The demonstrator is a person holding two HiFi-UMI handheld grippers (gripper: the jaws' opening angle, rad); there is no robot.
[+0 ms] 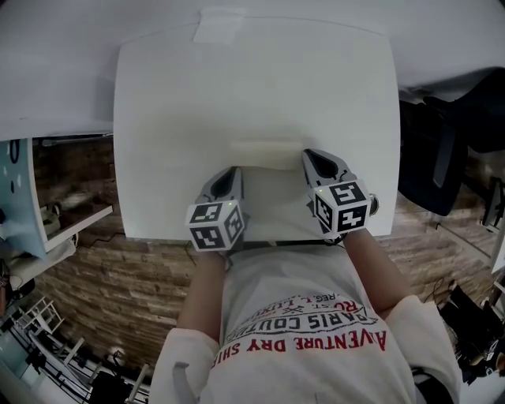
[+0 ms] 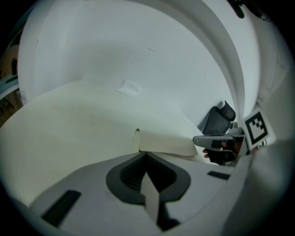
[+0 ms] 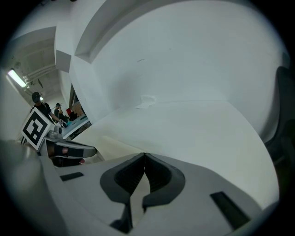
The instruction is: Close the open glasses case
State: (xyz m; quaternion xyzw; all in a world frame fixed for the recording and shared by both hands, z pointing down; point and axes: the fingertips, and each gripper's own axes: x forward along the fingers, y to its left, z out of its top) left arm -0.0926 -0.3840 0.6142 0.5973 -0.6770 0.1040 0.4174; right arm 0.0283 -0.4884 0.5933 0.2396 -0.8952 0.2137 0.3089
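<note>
A cream glasses case (image 1: 266, 153) lies on the white table (image 1: 181, 102), near the front edge. In the left gripper view the case (image 2: 167, 142) shows as a long box with a rounded end, and its lid looks down on the base. My left gripper (image 1: 235, 170) sits just left of and nearer than the case, jaws shut with nothing between them (image 2: 146, 155). My right gripper (image 1: 308, 155) rests at the case's right end, also shut and holding nothing (image 3: 144, 155). Only a pale strip of the case (image 3: 114, 144) shows in the right gripper view.
A black office chair (image 1: 439, 158) stands right of the table. A pale shelf unit (image 1: 43, 213) is at the left over a brick-pattern floor (image 1: 118, 292). A patch of tape (image 1: 222, 24) marks the table's far edge.
</note>
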